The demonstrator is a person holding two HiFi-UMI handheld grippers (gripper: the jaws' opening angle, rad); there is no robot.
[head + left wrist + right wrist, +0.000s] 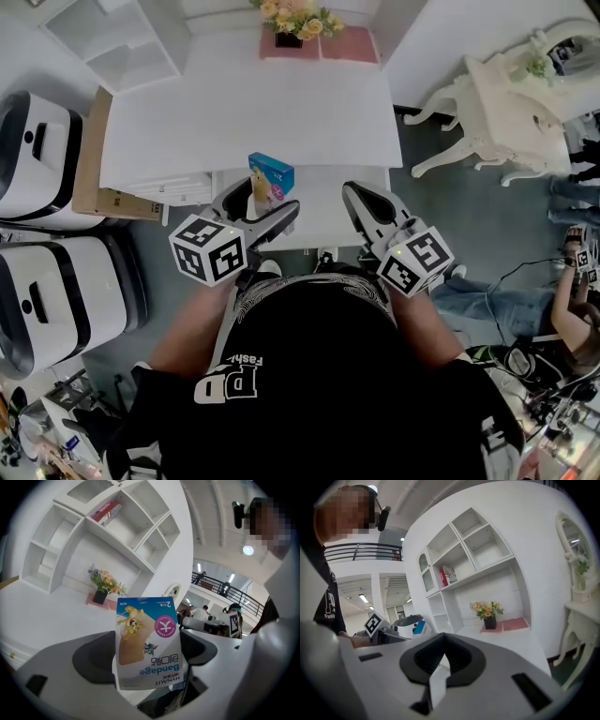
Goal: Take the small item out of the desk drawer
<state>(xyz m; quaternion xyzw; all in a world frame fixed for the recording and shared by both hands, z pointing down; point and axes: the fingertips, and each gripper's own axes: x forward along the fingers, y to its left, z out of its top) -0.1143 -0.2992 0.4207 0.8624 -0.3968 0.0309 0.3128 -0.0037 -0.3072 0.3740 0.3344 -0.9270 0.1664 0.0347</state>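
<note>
I see my left claw (264,200) clamped on the small blue bandage box (271,178), holding it over the left end of the pulled-out white drawer (323,223) at the counter's (244,122) near edge; my right claw (357,196) hovers beside it, jaws pressed together; a dark pot of flowers (298,23) sits on a pink mat (347,44) at the counter's back; only the gripper views show a red-and-white box (105,512) lying in an upper compartment of the shelf (117,531).

Over the desk's (281,103) near edge
Bandage box (269,178) sits in the jaws of the left gripper (270,199), right gripper (354,192) just beside it; flowers (298,21) stand at the far edge.
</note>
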